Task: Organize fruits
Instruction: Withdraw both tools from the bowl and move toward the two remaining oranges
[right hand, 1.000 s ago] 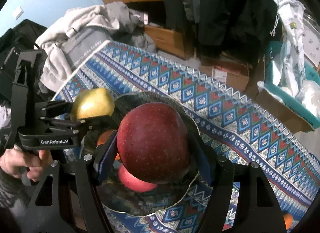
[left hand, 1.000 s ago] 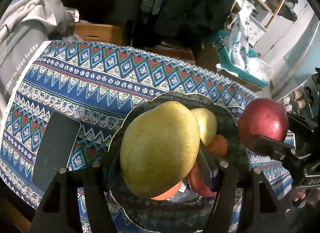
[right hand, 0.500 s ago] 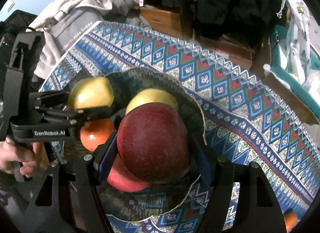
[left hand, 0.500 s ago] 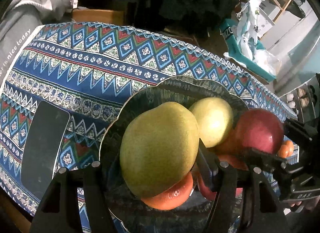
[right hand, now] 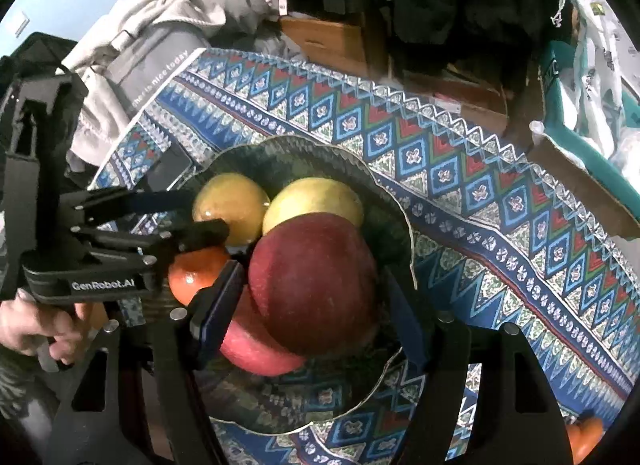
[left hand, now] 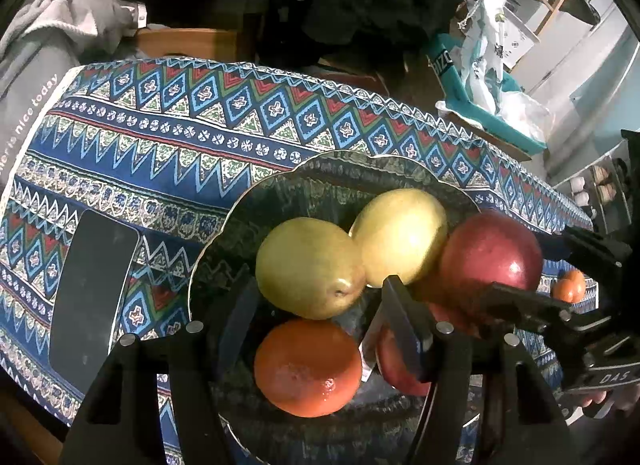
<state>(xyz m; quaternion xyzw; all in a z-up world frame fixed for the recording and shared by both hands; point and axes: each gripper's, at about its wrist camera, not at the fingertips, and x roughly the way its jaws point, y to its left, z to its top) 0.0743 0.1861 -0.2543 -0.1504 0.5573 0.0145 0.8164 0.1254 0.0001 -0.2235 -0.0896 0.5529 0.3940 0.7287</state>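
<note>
A dark glass plate on the patterned tablecloth holds two yellow-green pears, an orange and a lighter red apple. My left gripper is open just behind the nearer pear, which rests on the plate. My right gripper stands open around a dark red apple that lies on the fruit pile; it also shows in the left wrist view. I cannot see if its pads still touch the apple.
A black phone lies on the tablecloth left of the plate. More oranges sit at the table's right end. Grey clothing, a wooden box and bags crowd the far side.
My left gripper has opened and left its pear on the plate beside the other pear. My right gripper has lowered the red apple onto the pile and its jaws have spread.
</note>
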